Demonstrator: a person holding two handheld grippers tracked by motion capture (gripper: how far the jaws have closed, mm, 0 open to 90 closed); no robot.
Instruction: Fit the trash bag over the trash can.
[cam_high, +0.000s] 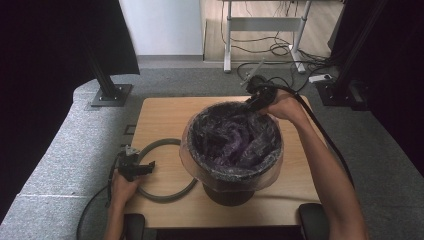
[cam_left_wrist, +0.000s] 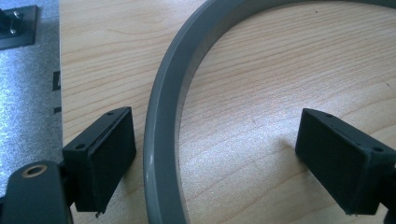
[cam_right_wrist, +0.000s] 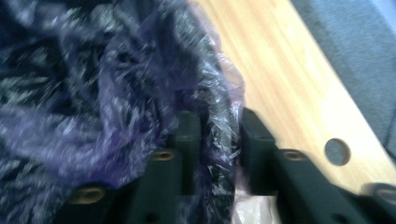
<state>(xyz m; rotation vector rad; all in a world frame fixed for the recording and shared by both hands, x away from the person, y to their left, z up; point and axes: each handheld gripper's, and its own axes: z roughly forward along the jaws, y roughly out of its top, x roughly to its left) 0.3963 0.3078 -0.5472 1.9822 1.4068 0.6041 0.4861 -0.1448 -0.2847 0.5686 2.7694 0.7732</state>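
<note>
Right gripper (cam_high: 251, 103) is at the far-right rim of the bin (cam_high: 231, 192), jaws straddling the rim with the purple bag liner (cam_right_wrist: 93, 84) draped over it: one finger (cam_right_wrist: 189, 135) inside the bin, the other outside, liner-covered rim between them. Right gripper view is blurred, so I can't tell whether the pads actually press on the liner or just bracket it. Bin stands upright on the table (cam_high: 165, 112), centre to near-right, mouth up, liner folded over the whole rim and bunched inside. Left gripper (cam_high: 135, 168) sits near the table's near-left edge, jaws spread wide, not pinching anything. Grey ring (cam_left_wrist: 161, 140) lies flat on the table just left of the bin; its band runs between the left fingers (cam_left_wrist: 100, 158), close to the one on the left of the left gripper view, well clear of the other. The arc curves away toward the bin.
</note>
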